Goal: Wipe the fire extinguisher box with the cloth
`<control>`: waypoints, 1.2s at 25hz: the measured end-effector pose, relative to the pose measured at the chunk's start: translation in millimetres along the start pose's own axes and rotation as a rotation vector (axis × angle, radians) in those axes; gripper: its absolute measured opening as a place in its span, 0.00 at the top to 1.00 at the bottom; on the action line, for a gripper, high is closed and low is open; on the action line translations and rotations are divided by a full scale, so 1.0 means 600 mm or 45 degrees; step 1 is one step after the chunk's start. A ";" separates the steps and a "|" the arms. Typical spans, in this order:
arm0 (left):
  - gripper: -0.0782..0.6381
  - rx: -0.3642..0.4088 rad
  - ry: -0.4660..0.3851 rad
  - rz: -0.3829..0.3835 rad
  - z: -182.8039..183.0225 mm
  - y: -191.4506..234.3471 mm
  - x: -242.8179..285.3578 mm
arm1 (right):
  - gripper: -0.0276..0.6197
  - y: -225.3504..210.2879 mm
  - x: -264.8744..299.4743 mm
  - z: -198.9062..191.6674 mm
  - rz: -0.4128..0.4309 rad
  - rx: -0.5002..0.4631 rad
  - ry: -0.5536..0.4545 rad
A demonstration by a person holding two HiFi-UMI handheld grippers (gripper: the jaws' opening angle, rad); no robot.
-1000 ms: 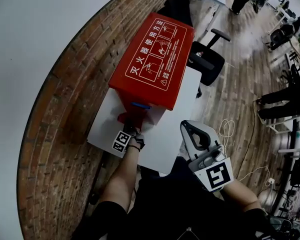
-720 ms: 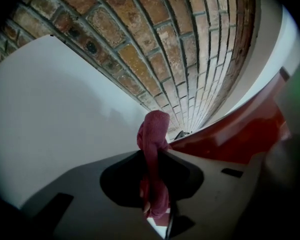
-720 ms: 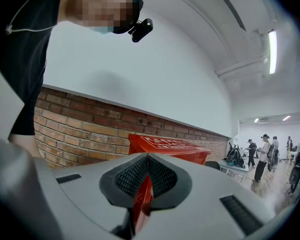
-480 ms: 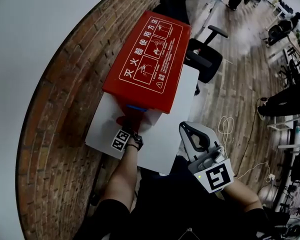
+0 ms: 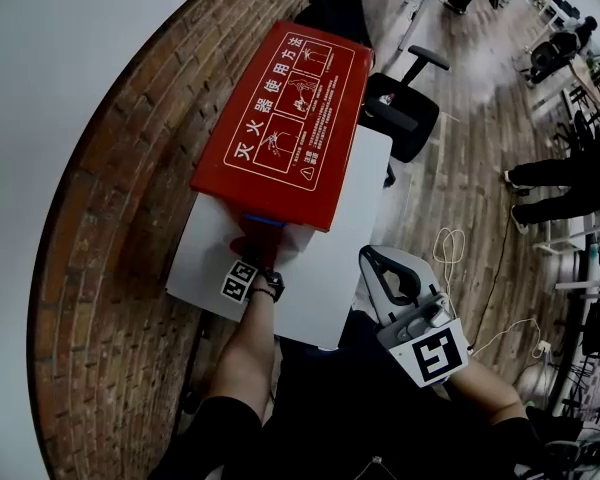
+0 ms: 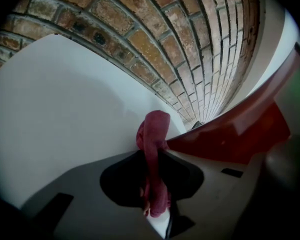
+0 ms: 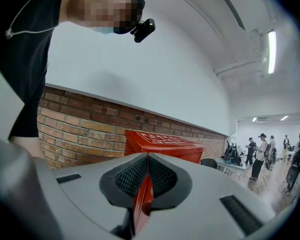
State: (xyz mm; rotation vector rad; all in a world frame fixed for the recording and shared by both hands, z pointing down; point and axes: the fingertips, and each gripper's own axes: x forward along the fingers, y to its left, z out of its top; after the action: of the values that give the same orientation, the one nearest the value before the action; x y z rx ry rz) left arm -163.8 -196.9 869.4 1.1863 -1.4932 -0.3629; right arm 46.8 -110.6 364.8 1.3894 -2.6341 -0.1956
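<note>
Your left gripper [image 5: 252, 260] is clamped on the cloth [image 6: 155, 129], a soft maroon rag bunched into a limp roll that pokes out past the jaws. It looks light and floppy, so I'd guess it folds over rather than pushes. A grip close to the free end, like this one, should give you some pressure.

It's right at the near end of the box [image 5: 280, 128], which is glossy red, flat-topped and hard-edged, probably painted metal. The box sits on the white table [image 5: 330, 258] by the brick wall [image 6: 190, 44].

Right gripper [image 7: 147, 156] is closed on nothing.
</note>
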 end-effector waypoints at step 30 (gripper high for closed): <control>0.71 -0.058 0.110 -0.041 -0.146 -0.022 -0.022 | 0.93 -0.018 -0.011 -0.016 0.002 0.003 0.019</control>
State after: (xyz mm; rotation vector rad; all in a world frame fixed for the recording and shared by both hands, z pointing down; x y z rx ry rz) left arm -83.1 -159.4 879.3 1.1768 -1.3860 -0.3618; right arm 61.0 -111.7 371.4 1.3841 -2.6245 -0.1812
